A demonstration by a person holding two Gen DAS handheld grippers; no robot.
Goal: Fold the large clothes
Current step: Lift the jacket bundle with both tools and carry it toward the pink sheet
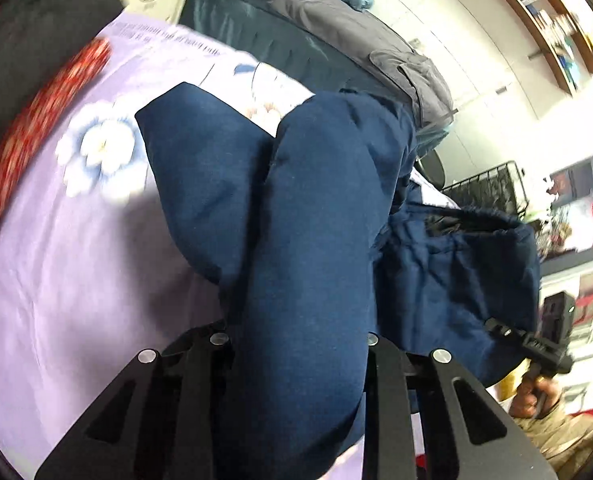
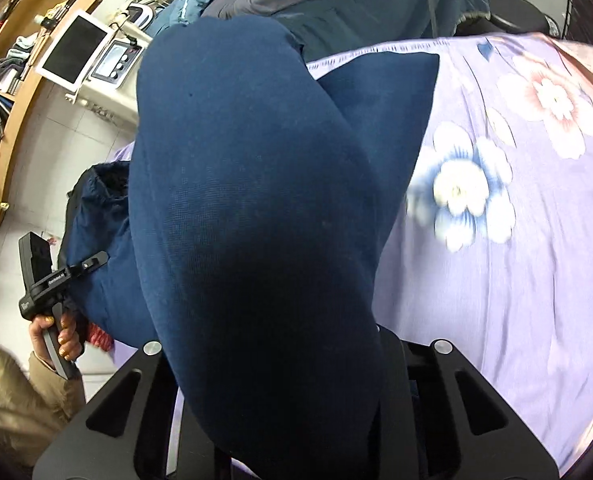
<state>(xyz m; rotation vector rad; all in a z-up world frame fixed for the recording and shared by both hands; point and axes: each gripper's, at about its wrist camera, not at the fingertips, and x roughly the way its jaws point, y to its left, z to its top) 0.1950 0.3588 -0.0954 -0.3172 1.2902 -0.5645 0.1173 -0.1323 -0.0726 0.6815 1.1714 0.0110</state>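
Note:
A large navy blue garment (image 1: 296,208) hangs lifted above a bed with a lilac flowered sheet (image 1: 76,240). My left gripper (image 1: 296,344) is shut on a thick fold of it; the cloth bulges between the black fingers and hides the tips. My right gripper (image 2: 272,352) is shut on another fold of the same garment (image 2: 256,200), which covers its fingertips too. The right gripper shows in the left wrist view (image 1: 536,340) at the garment's gathered edge. The left gripper shows in the right wrist view (image 2: 52,276), held by a hand.
A pile of grey and teal clothes (image 1: 316,28) lies at the far side of the bed. A red patterned cloth (image 1: 36,120) lies along the left edge. Wooden shelves (image 2: 20,60) and a white appliance (image 2: 76,48) stand by the wall.

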